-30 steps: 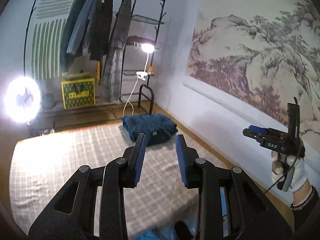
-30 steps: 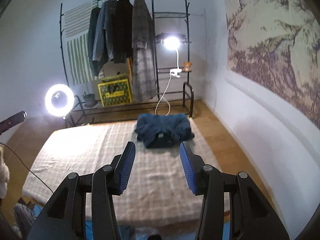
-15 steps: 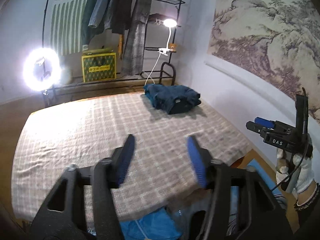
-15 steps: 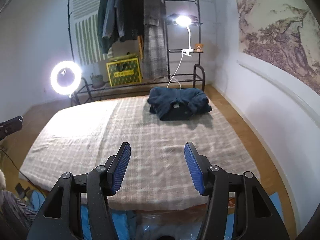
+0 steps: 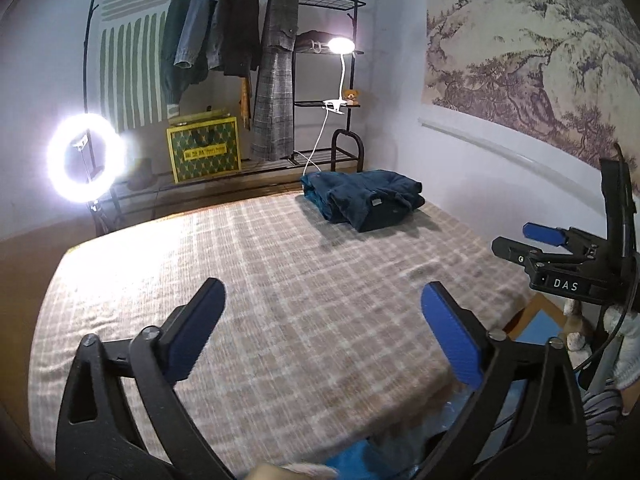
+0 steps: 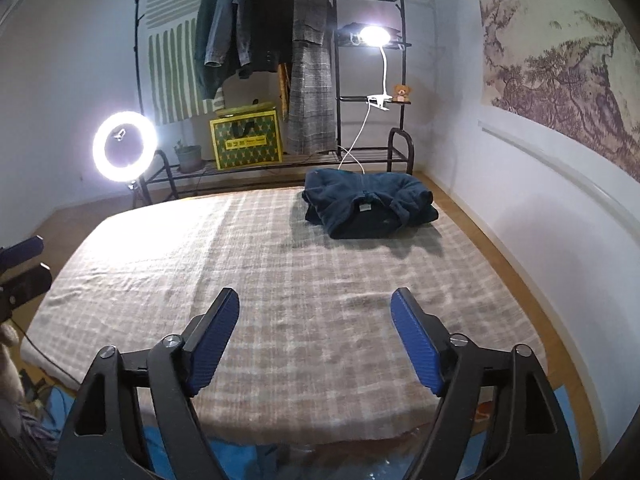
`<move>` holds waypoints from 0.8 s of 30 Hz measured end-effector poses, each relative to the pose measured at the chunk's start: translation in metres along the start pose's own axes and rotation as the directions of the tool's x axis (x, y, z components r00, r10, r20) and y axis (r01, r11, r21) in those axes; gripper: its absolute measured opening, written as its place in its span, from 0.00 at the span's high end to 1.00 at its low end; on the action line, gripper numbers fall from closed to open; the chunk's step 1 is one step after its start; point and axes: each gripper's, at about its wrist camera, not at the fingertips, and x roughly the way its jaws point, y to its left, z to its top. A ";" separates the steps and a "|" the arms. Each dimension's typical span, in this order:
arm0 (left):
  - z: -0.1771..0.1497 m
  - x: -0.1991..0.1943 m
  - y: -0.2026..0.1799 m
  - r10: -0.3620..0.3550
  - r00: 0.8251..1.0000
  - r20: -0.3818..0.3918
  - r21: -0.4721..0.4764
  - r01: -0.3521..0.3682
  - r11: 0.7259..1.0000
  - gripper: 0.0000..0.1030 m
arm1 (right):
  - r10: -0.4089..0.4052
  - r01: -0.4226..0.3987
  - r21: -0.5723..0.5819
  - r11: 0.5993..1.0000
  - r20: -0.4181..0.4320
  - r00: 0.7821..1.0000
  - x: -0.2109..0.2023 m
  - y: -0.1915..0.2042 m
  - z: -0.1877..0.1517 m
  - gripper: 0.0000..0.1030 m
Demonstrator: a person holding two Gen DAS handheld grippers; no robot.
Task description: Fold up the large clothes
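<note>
Your left gripper (image 5: pixel 322 328) hovers over the near edge of the checked bed cover (image 5: pixel 248 280), jaws spread wide, holding nothing. Your right gripper (image 6: pixel 314 336) does likewise. The folded blue garment (image 6: pixel 368 208) lies at the far right corner.

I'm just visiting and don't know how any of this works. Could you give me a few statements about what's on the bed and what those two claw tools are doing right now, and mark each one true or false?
1. The dark blue garment lies folded on the checked bedcover. True.
2. The right gripper is clamped on the garment. False: its jaws are spread wide and hold nothing.
3. The left gripper is open and empty. True.
4. The garment lies at the near edge of the bed, right under the grippers. False: it is at the far end, toward the clothes rack.
5. A ring light glows left of the bed. True.
</note>
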 end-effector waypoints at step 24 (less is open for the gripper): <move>-0.017 0.063 0.028 0.087 0.984 -0.157 -0.016 -0.090 0.996 0.00 | -0.064 0.062 -0.025 0.998 -0.079 0.995 0.069 0.029 -0.007 0.21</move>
